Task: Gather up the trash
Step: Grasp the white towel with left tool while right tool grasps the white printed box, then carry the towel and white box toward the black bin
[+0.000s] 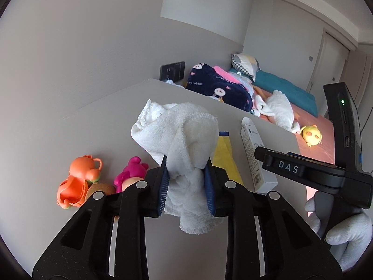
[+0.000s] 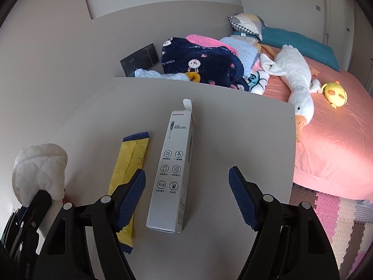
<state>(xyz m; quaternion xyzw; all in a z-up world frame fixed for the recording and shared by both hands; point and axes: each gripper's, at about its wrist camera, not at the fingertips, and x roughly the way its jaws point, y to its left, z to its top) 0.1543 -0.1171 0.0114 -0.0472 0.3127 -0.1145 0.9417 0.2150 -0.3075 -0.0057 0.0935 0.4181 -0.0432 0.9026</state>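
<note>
My left gripper (image 1: 187, 182) is shut on a crumpled white cloth (image 1: 184, 140) and holds it above the grey table (image 1: 105, 126). The cloth also shows at the left edge of the right wrist view (image 2: 39, 165). My right gripper (image 2: 187, 196) is open and empty, its fingers on either side of a long white thermometer box (image 2: 173, 170) lying on the table. A yellow snack wrapper (image 2: 129, 175) lies just left of the box, partly under my left finger. In the left wrist view the wrapper (image 1: 225, 156) and box (image 1: 253, 154) lie behind the cloth.
An orange toy (image 1: 78, 182) and a pink toy (image 1: 130, 172) lie at the table's left. Beyond the table is a bed (image 2: 326, 144) with a navy blanket (image 2: 202, 63), a white goose plush (image 2: 296, 74) and a yellow plush (image 2: 335, 93). Foam mats (image 2: 331, 212) cover the floor.
</note>
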